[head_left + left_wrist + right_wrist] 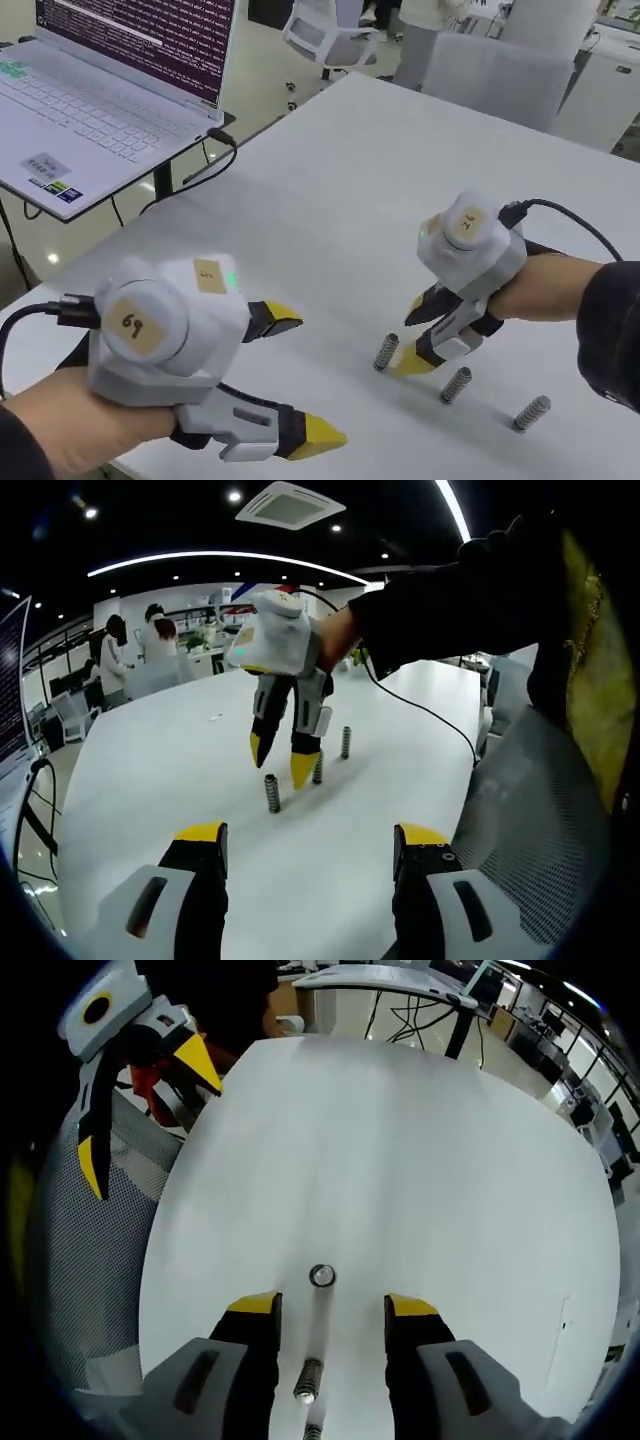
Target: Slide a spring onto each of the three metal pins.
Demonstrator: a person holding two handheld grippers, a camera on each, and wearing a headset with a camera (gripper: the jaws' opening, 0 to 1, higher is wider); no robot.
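1. Where the white surface [330, 190] spreads out, it is bare and matte, set in a bright office with strip lights [230, 560] overhead. A laptop [90, 100] sits on a stand off its side, and a chair [330, 35] waits past the far edge.
2. 3 springs [456, 384] stand in a short row near the front edge. Each is upright with its long axis vertical, and none touches the next.
3. The right gripper [410, 340] points down at the end spring [386, 351] with its jaws partly open, holding nothing. In the right gripper view that spring sits just ahead of the tips, seen end-on.
4. The left gripper [305, 378] hovers well apart from the row, jaws wide open and empty.
5. In the left gripper view the right gripper's jaws hang partly in front of the middle spring, and its cable [420, 710] trails across the surface.
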